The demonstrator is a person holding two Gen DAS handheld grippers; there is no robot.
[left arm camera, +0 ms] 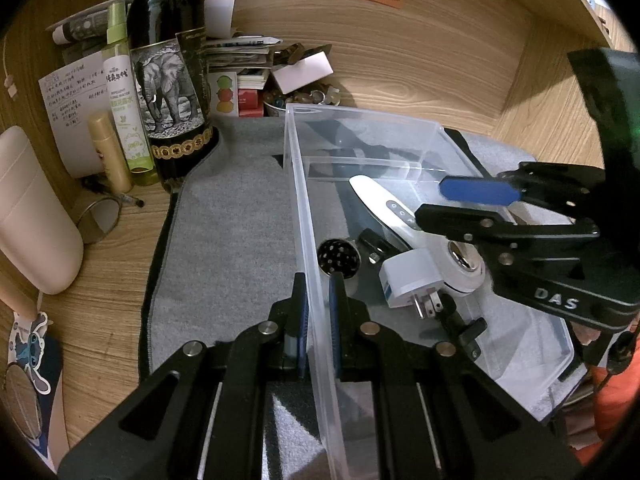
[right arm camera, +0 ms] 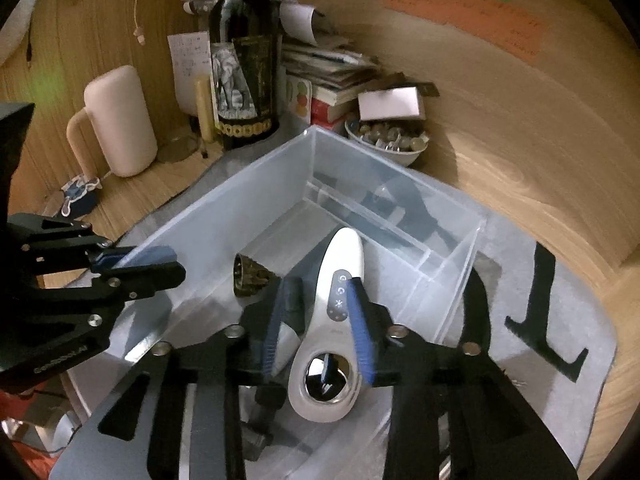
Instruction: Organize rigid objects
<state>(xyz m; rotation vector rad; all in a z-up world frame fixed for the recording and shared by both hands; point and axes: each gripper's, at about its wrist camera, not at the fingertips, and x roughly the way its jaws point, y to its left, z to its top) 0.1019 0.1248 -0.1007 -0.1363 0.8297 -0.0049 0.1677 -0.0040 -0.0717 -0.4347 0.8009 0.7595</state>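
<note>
Four items are already lodged in the clear bin (left arm camera: 298,184); its wall is pinched by the left gripper (left arm camera: 318,312), while the right gripper (right arm camera: 316,320) jaws are spread around the white device (right arm camera: 340,264).

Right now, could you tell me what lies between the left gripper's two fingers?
The clear bin's side wall; the left gripper is clamped on it, in the left wrist view.
</note>
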